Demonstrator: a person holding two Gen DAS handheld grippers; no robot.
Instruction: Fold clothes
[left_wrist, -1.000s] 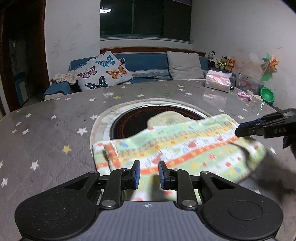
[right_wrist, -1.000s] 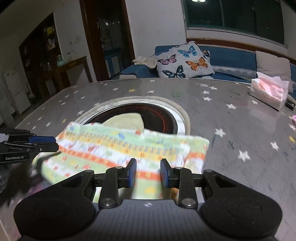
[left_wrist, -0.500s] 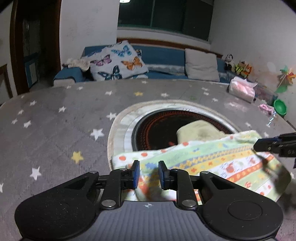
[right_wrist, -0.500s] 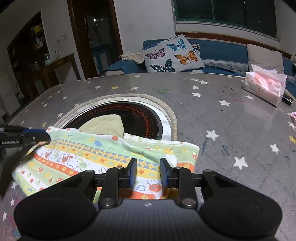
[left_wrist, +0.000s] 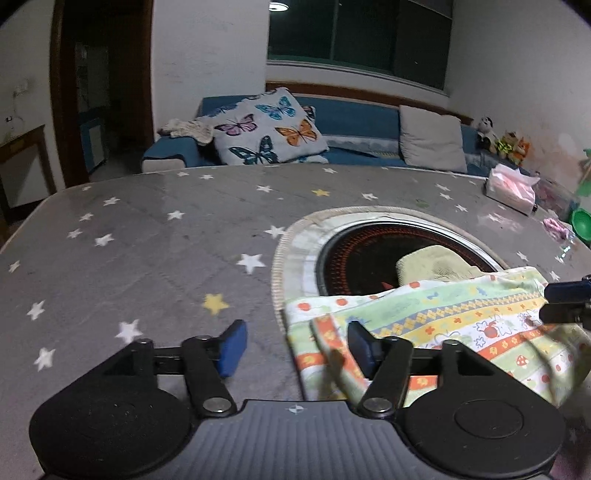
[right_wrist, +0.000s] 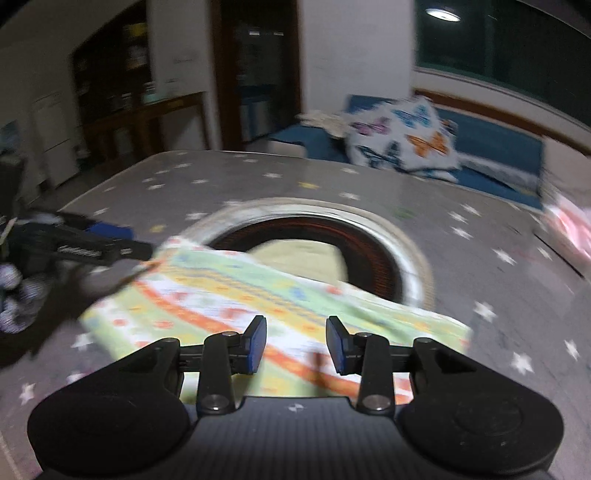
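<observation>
On the starred desk (left_wrist: 155, 236) the cloth (left_wrist: 443, 325) now lies folded flat across the near rim of the hob (left_wrist: 369, 251), and both the left tongs (left_wrist: 293, 345) and right tongs (right_wrist: 295, 345) have sprung wide and empty, so this fold looks released

low wrist views, both facing cloth (left_wrist: 436, 325)

white walls | dark window (left_wrist: 354, 33) | blue sofa (left_wrist: 354, 122), butterfly cushion (left_wrist: 269, 127) | ceiling lamp (left_wrist: 279, 6) lit
</observation>
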